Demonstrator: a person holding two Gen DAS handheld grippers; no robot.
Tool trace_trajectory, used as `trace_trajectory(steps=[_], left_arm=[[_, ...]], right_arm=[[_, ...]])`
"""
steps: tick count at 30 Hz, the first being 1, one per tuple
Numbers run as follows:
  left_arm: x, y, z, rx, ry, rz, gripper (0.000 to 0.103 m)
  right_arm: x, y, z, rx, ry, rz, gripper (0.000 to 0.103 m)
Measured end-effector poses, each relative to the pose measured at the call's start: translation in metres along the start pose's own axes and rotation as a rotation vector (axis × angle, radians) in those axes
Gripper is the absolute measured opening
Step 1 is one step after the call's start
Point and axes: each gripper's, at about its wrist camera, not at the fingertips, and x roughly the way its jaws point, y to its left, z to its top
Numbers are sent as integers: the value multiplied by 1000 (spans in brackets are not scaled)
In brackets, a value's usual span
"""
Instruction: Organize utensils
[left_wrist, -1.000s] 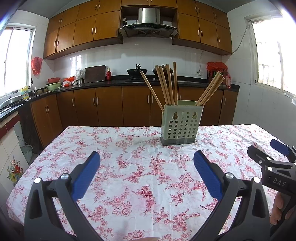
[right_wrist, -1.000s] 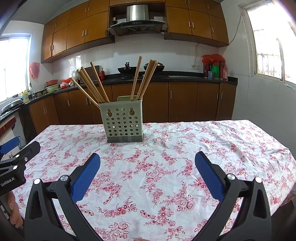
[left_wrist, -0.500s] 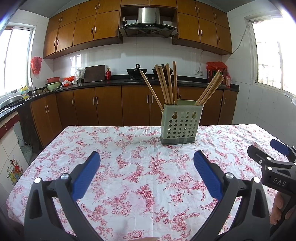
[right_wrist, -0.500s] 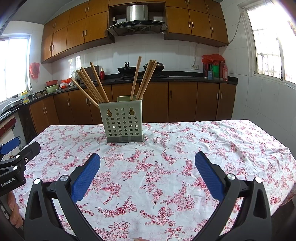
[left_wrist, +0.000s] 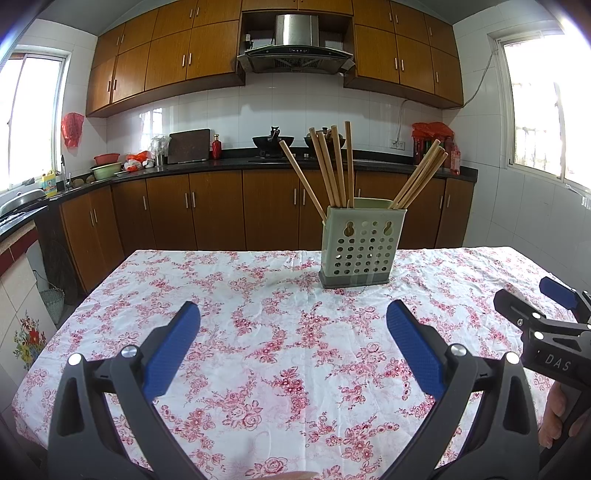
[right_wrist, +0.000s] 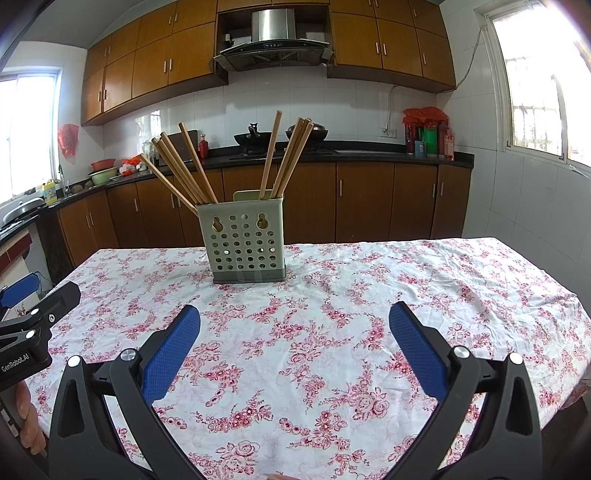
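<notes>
Chopsticks are seen standing in the holder at the far side of the surface, w/ nothing loose nearby. Left gripper & right gripper are held empty, fingers spread wide. Task is judged done or paused; a reach fwd is needed next. No change vs earlier frames.

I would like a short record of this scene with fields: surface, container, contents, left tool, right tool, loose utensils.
surface: table with a white cloth with red flowers
container: pale green perforated holder, upright on the far part of the table
contents: wooden chopsticks in two groups, leaning outward
left tool: open, holds nothing, above the cloth, short of the holder
right tool: open, holds nothing, above the cloth, short of the holder
loose utensils: none visible on the cloth
</notes>
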Motion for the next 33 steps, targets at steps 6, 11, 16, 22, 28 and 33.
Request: trace_trajectory(steps=[6, 11, 16, 22, 28, 33], left_arm=[[0, 0, 0, 1, 0, 0, 99], [0, 0, 0, 0, 0, 0, 99], [1, 1, -1, -1, 3, -2, 99], [2, 2, -3, 0, 3, -3, 99], [2, 1, -3, 1, 4, -2, 99], [2, 4, -4, -3, 2, 2, 99]], right_arm=[[0, -1, 0, -1, 1, 1, 101], [0, 0, 0, -1, 1, 0, 101], [0, 0, 0, 1, 1, -1, 101], [0, 0, 0, 1, 2, 0, 101], [0, 0, 0, 1, 2, 0, 101], [0, 0, 0, 2, 2, 0, 101]])
